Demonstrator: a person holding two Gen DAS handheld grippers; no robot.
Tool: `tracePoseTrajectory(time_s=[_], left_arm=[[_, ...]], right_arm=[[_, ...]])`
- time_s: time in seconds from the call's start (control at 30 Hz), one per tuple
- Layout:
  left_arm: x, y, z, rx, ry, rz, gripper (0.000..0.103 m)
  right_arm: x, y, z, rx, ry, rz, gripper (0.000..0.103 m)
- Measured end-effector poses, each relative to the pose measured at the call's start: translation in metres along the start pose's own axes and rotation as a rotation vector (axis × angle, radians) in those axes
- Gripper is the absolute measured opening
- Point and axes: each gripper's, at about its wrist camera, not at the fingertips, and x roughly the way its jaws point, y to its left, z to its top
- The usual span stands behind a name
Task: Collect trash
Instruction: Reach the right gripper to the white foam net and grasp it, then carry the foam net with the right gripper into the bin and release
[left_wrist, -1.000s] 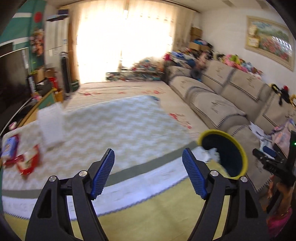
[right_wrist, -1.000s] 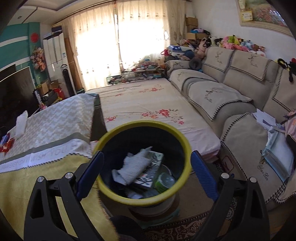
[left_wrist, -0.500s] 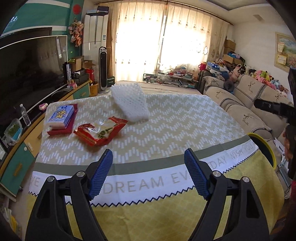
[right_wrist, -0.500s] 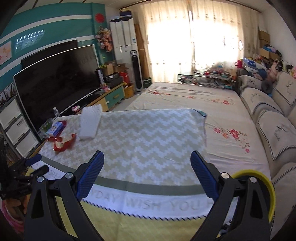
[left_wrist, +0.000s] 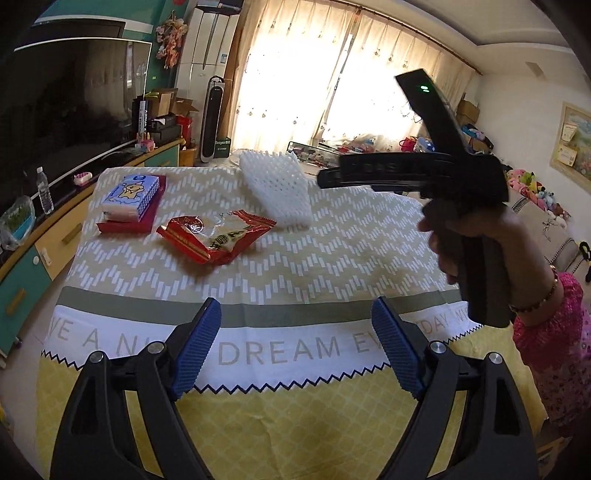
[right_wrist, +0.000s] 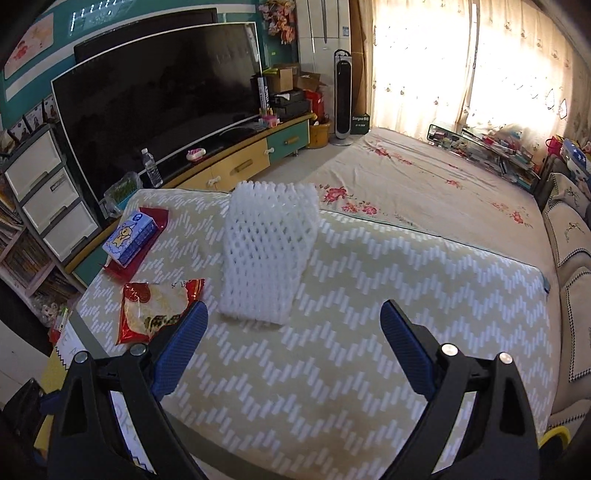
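Observation:
On the zigzag tablecloth lie a white foam net sleeve and a crumpled red snack wrapper. My left gripper hovers over the near edge of the table; its jaws are opening with nothing between them. My right gripper is open and empty, just short of the foam net's near end. In the left wrist view a hand holds it above the table's right side, its fingers pointing towards the net.
A blue tissue pack rests on a red tray at the table's left. A TV, a low cabinet and a water bottle stand beyond. A floral mattress lies behind the table, and a yellow bin rim shows at bottom right.
Both views swung from the bin and sofa to the table. The right gripper moved across over the table to the foam net and now shows in the left view. The left jaws spread slightly.

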Motion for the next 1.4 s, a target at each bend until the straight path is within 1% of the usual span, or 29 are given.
tracePoseTrajectory(time_s=[0.1,0.23,0.47,0.53,0.63,0.67,0.7,0.73,0.8,0.83,0.87,0.9,0.97,1.13,1.27,1.4], left_arm=[[0.000,0.002,-0.001,-0.008,0.002,-0.005,0.083],[0.001,0.008,0.000,-0.041,0.010,-0.016,0.082],[-0.001,0.007,0.000,-0.038,-0.005,-0.009,0.082],[-0.001,0.008,0.000,-0.041,-0.005,-0.013,0.082],[-0.001,0.008,0.000,-0.043,-0.005,-0.015,0.082],[-0.001,0.008,0.000,-0.042,-0.007,-0.015,0.082],[-0.001,0.008,0.000,-0.041,-0.009,-0.014,0.082],[-0.001,0.008,0.000,-0.041,-0.010,-0.014,0.082],[-0.002,0.008,0.000,-0.041,-0.011,-0.014,0.082],[-0.002,0.008,0.000,-0.042,-0.011,-0.014,0.082],[-0.002,0.008,0.000,-0.042,-0.010,-0.015,0.082],[-0.002,0.008,0.000,-0.041,-0.010,-0.016,0.082],[-0.002,0.007,0.000,-0.039,-0.009,-0.014,0.082],[-0.002,0.007,-0.001,-0.035,-0.009,-0.010,0.082],[-0.002,0.007,-0.001,-0.034,-0.008,-0.007,0.082],[0.000,0.008,-0.002,-0.031,-0.003,-0.004,0.082]], right_arm=[[0.026,0.012,0.010,-0.007,0.042,0.002,0.090],[0.046,0.025,0.017,-0.023,0.075,-0.013,0.090],[0.068,0.030,0.020,-0.021,0.118,-0.061,0.090],[0.072,0.029,0.020,-0.021,0.132,-0.069,0.088],[0.081,0.030,0.019,-0.023,0.158,-0.071,0.075],[0.083,0.030,0.018,-0.021,0.169,-0.067,0.067],[0.084,0.030,0.018,-0.020,0.177,-0.066,0.062],[0.085,0.030,0.017,-0.019,0.178,-0.065,0.061],[0.083,0.030,0.017,-0.018,0.167,-0.062,0.052],[0.081,0.031,0.016,-0.016,0.160,-0.061,0.050],[0.077,0.031,0.017,-0.014,0.150,-0.061,0.044],[0.073,0.031,0.017,-0.015,0.137,-0.062,0.035],[0.063,0.030,0.017,-0.017,0.110,-0.061,0.024],[0.035,0.029,0.013,-0.014,0.067,-0.033,0.022],[0.005,0.025,0.004,-0.015,0.033,0.005,0.022],[-0.034,0.018,-0.013,-0.017,-0.009,0.040,0.022]])
